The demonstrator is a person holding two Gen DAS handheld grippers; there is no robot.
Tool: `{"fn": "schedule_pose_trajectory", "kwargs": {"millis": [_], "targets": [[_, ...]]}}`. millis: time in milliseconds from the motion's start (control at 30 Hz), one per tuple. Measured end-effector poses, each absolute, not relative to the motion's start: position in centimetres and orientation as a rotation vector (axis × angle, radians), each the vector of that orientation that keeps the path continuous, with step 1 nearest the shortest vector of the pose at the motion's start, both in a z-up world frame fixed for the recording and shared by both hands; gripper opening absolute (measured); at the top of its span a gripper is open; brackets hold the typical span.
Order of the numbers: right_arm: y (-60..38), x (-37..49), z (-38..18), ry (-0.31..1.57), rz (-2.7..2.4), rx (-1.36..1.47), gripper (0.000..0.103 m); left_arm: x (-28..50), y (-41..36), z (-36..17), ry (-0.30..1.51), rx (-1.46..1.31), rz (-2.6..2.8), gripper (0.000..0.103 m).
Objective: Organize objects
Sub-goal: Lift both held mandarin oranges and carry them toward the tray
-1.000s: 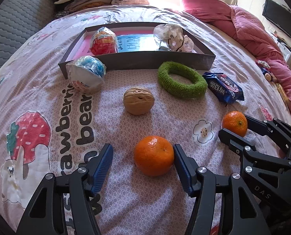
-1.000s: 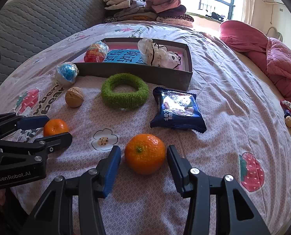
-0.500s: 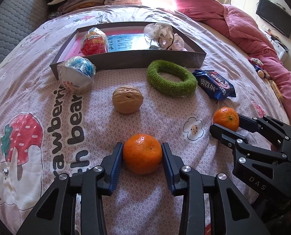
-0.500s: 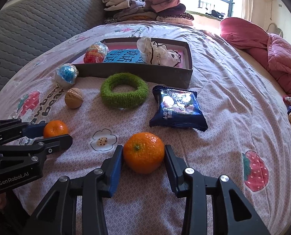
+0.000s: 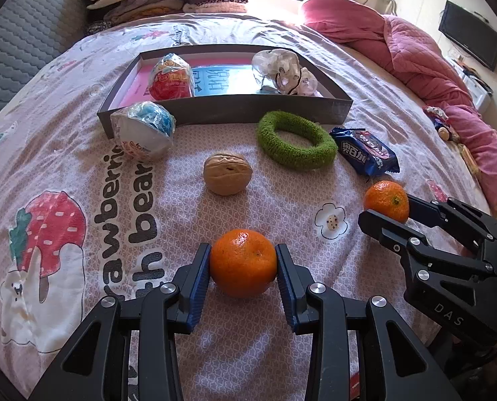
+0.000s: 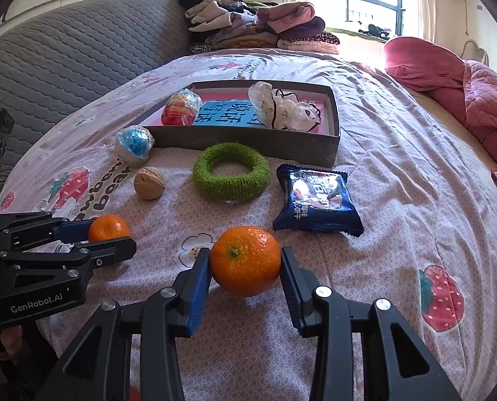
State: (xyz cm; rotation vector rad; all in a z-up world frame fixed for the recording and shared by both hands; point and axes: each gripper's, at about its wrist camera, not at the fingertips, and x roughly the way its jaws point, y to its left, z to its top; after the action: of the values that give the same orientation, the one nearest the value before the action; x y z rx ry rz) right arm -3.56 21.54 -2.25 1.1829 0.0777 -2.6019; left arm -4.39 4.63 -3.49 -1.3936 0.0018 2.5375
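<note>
Left gripper (image 5: 243, 264): matte black linkage fingers, triangular cutouts, silver round screw heads, blue ribbed pads (image 5: 200, 282) on inner faces; "GenRobot.AI" in white on side at 9 o'clock of right view. Right gripper (image 6: 245, 262): same build; "DAS" marking on side.

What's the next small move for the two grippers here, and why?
Probably lift both straight up a little. The left gripper is shut on one tangerine and the right gripper on the other tangerine, both fruits low over the bedspread. The grey box lies beyond the walnut and green ring, so the fruit needs height to pass over them.
</note>
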Motion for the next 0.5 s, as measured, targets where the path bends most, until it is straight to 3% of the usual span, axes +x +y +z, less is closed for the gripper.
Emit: {"fn": "schedule_pose_trajectory", "kwargs": {"millis": [500], "targets": [[20.7,-2.7,-1.3,0.095,-2.588,1.112,0.041,-3.2,4.0,-1.5,0.034,-1.324,2.608,0.039]]}}
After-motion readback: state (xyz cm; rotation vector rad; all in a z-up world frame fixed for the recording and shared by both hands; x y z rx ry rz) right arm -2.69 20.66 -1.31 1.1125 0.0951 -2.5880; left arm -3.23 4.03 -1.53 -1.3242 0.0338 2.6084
